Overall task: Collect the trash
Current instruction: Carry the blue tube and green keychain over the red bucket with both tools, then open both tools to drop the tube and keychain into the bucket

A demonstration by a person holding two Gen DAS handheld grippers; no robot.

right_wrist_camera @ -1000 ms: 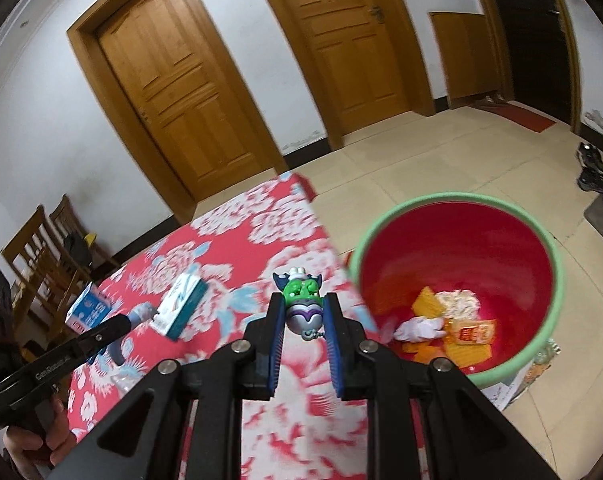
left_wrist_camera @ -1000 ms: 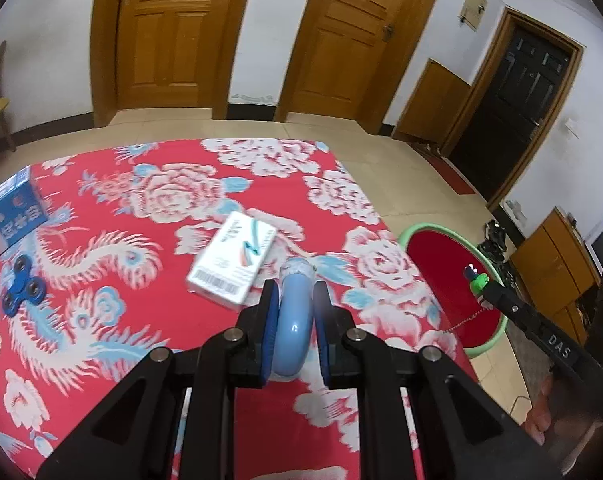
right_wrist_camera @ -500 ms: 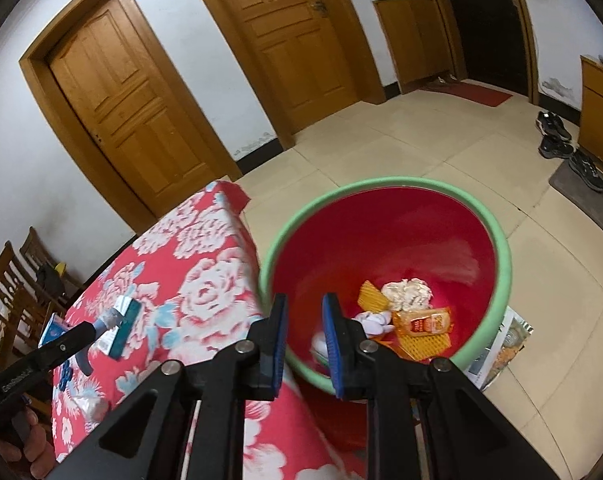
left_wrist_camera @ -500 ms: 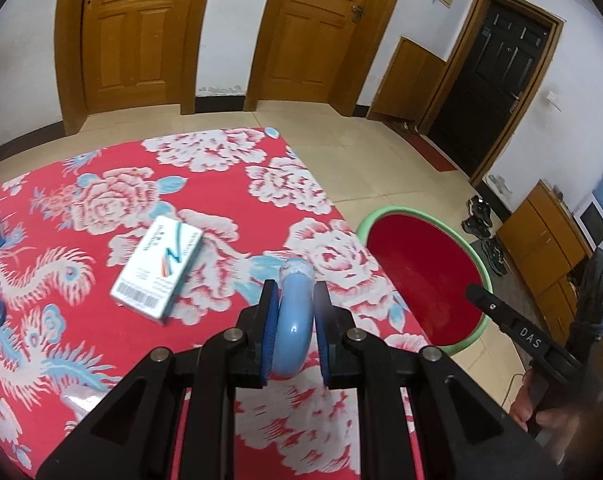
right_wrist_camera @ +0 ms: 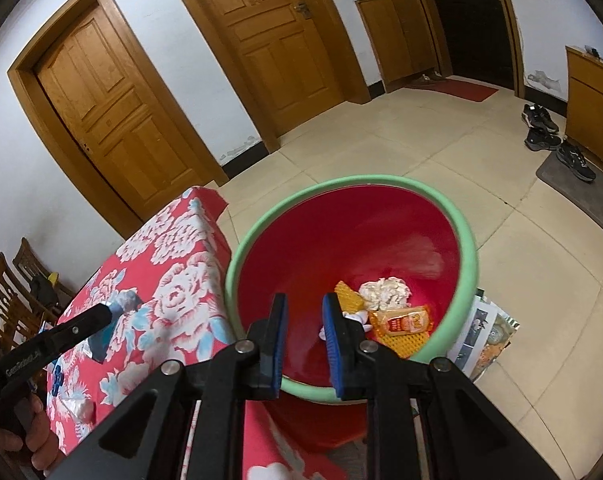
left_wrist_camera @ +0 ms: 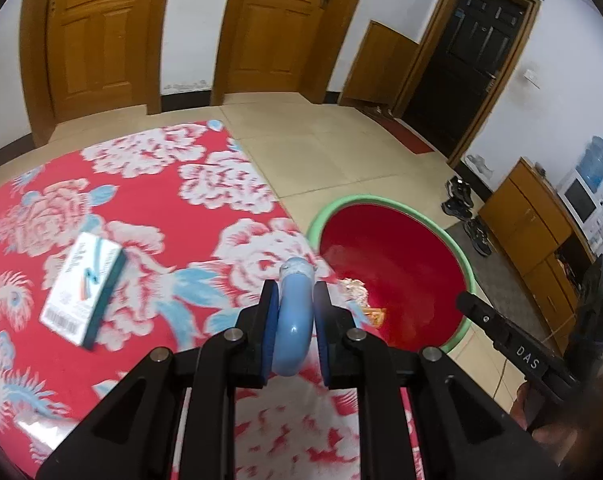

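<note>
My left gripper [left_wrist_camera: 295, 292] is shut on a pale blue ring-shaped piece [left_wrist_camera: 294, 320] and hangs over the right edge of the red floral tablecloth [left_wrist_camera: 149, 208], close beside the red bin with a green rim [left_wrist_camera: 385, 200]. In the right wrist view my right gripper [right_wrist_camera: 304, 304] hovers over the bin [right_wrist_camera: 467, 248], its jaws a little apart with nothing between them. Orange wrappers [right_wrist_camera: 401, 324] and a crumpled white paper [right_wrist_camera: 383, 292] lie at the bottom of the bin. The left gripper [right_wrist_camera: 101, 314] shows at the left over the table.
A white and teal box [left_wrist_camera: 81, 292] lies on the cloth to the left. Printed paper [right_wrist_camera: 485, 336] lies on the floor by the bin. Shoes [right_wrist_camera: 541, 128] and a wooden cabinet [right_wrist_camera: 593, 96] stand at the right, with doors behind.
My left gripper carried the blue piece rightward toward the bin. My right gripper swung over the bin, and the green toy it held a second ago is gone from its jaws.
</note>
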